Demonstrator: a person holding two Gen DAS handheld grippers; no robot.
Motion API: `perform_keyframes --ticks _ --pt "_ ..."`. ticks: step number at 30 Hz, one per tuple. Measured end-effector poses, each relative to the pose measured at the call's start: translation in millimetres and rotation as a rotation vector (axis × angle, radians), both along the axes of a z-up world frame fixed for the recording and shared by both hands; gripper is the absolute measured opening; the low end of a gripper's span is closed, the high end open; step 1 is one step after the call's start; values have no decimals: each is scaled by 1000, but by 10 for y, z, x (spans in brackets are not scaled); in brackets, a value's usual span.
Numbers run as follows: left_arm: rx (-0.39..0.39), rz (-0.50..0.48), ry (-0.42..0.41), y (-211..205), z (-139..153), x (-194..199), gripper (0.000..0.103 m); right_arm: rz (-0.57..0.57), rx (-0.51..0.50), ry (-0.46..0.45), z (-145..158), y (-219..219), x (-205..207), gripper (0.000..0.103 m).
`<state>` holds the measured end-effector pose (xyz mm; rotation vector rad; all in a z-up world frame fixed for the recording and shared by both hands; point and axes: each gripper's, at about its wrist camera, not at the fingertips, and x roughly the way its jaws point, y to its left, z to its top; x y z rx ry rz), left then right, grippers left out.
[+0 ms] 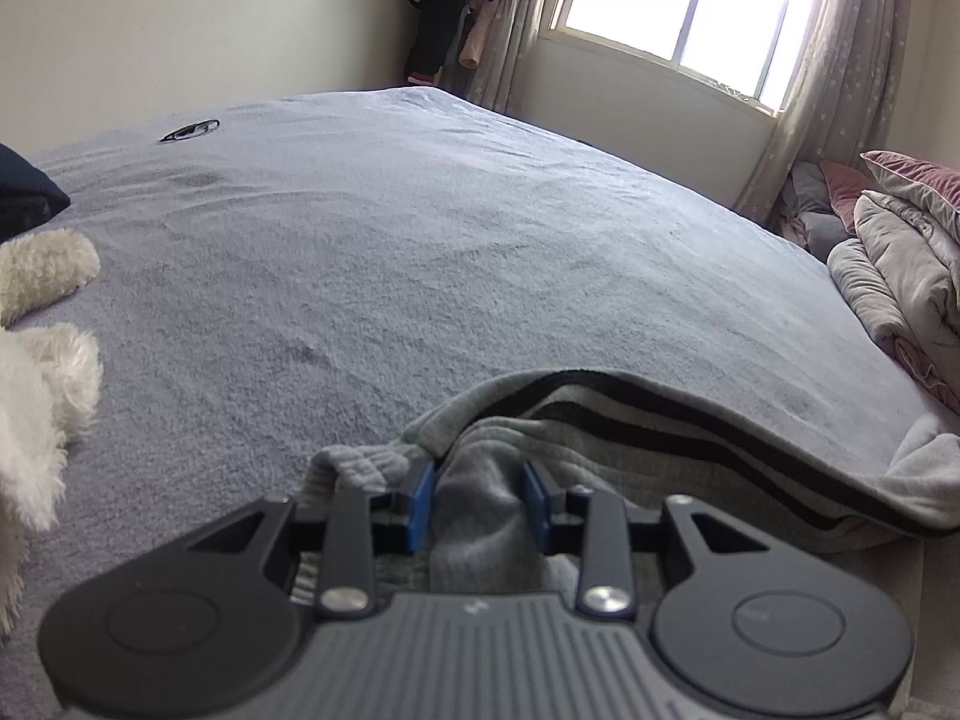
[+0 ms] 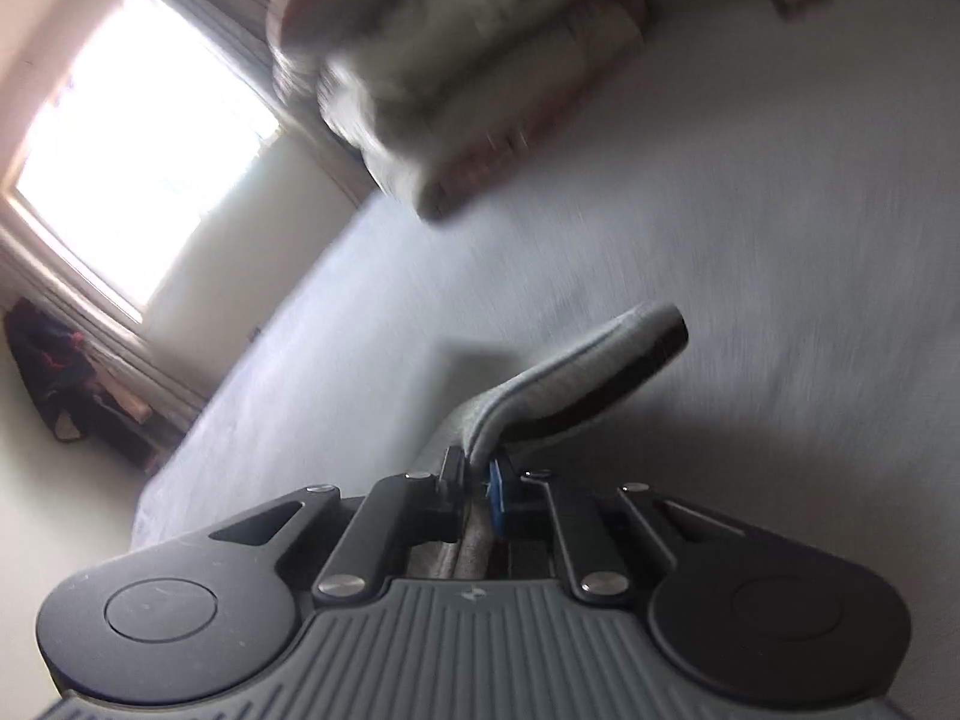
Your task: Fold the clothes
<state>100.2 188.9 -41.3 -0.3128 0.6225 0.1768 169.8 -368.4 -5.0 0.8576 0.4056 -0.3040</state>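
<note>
Bed [image 1: 390, 228] first, since it fills most of both views: a big pale blue-grey fleecy cover with only light ripples, so there's plenty of room to lay something flat. Over at one edge there's a heap of rumpled bedding [image 1: 900, 264] in grey and dusty pink, which isn't what's being worked on as far as I can tell. Something white and fluffy [image 1: 42, 324] sits at the other side, maybe a plush toy, hard to say.

Now the actual job. The grey garment [image 1: 690, 438], with dark stripes running along it, is bunched up at the near edge of the bed, well short of flat. It looks like a sweater or joggers, but I can't tell which. Nothing about it reads as folded yet: no neat crease or squared-off stack, just a lumpy drape.

The left gripper [image 1: 480, 498] has its blue pads [image 1: 423, 498] clamped on a thick wad of that grey fabric, so the jaws are partway closed around the bunch. In the blurry right wrist view, the right gripper [image 2: 477, 483] has its jaws pressed nearly together on a thin edge of the same cloth, with a striped flap [image 2: 600, 372] sticking up past the tips.

My guess is this is the early stage: both ends grabbed, while the spreading and all the actual folds are left to do.
</note>
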Motion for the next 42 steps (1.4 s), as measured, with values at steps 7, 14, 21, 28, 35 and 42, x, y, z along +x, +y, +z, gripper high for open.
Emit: perform_keyframes --ticks 7,14,21,28,35,42 --pt "-23 2 -9 9 -15 -10 33 -64 -131 -85 954 119 -431 9" --pt "-53 -1 -38 32 -28 -49 28 -133 -350 -77 1557 494 -867 9" --pt "-68 8 -50 36 -28 -62 28 -185 -480 33 1552 683 -1121 9" --pt "-51 7 -63 38 5 -67 24 -152 -525 159 1172 564 -626 9" --pt "5 3 -82 0 18 -63 18 -103 -505 265 684 409 207 9" --pt "89 84 -84 32 -9 -45 7 11 -477 216 370 299 782 14"
